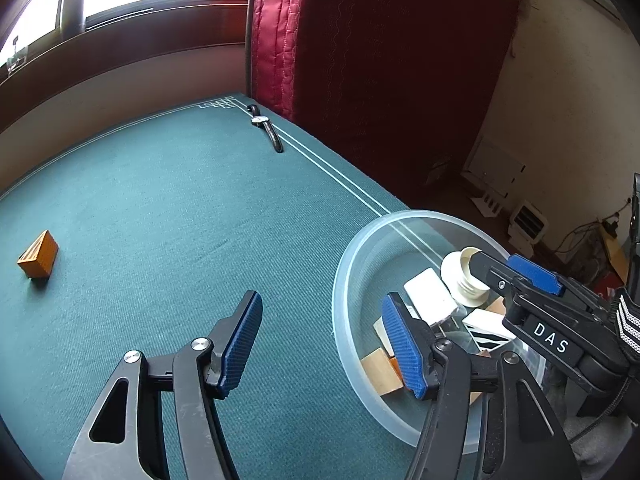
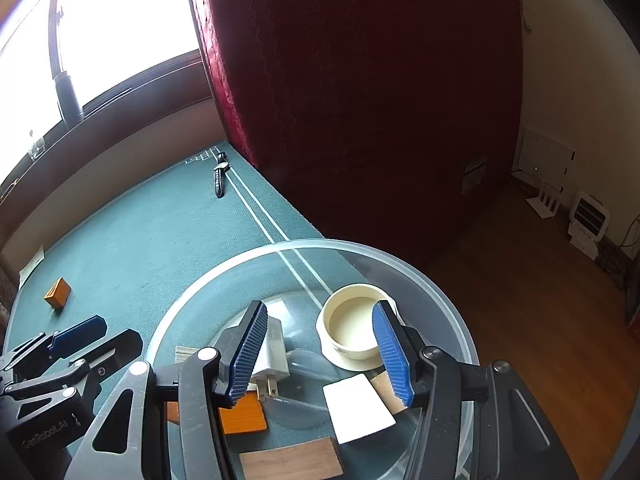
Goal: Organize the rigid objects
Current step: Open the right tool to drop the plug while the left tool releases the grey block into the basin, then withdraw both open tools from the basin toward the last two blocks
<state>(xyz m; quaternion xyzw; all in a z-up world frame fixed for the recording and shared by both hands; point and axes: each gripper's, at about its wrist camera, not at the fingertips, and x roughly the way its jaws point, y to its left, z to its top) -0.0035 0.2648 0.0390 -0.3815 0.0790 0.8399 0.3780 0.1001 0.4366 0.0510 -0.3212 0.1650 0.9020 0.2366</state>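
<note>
A clear plastic bowl (image 1: 348, 280) (image 2: 448, 284) stands at the green mat's right edge. It holds a cream round cap (image 2: 352, 326) (image 1: 466, 280), a white plug adapter (image 2: 272, 350), an orange block (image 2: 244, 414), a white card (image 2: 358, 408) and a wooden piece (image 2: 292, 460). My right gripper (image 2: 320, 352) is open and empty above the bowl's contents; it also shows in the left wrist view (image 1: 520, 272). My left gripper (image 1: 320, 344) is open and empty, straddling the bowl's left rim. An orange block (image 1: 39, 255) (image 2: 58, 293) lies far left on the mat. A wristwatch (image 1: 266, 130) (image 2: 220, 178) lies at the far edge.
The green mat (image 1: 180, 220) covers the table. A dark red quilted curtain (image 1: 380, 60) hangs behind the table's right edge. A window sill with a dark bottle (image 1: 74, 0) runs along the back. A white heater (image 2: 588, 216) stands on the wooden floor at right.
</note>
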